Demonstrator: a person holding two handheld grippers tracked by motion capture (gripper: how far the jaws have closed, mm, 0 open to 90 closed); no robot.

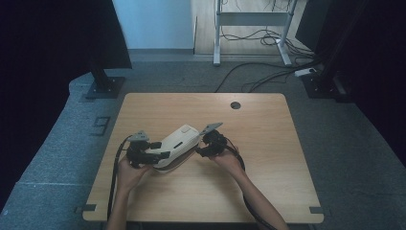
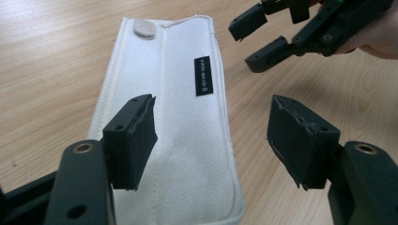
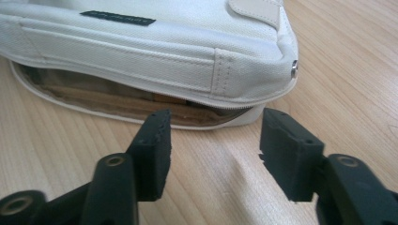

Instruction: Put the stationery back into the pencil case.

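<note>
White pouch [image 1: 178, 143] lies at the centre of the high view on the wooden table [image 1: 268, 143] (zip side gaping), with my left gripper [image 1: 149, 154] and right gripper [image 1: 205, 147] parted, gripping nothing, one at each end.

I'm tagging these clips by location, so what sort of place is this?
Probably a lab or office room set up for recording. A small wooden table stands on grey carpet, black curtains hang at both sides, and loose cables trail under a desk frame behind.
</note>
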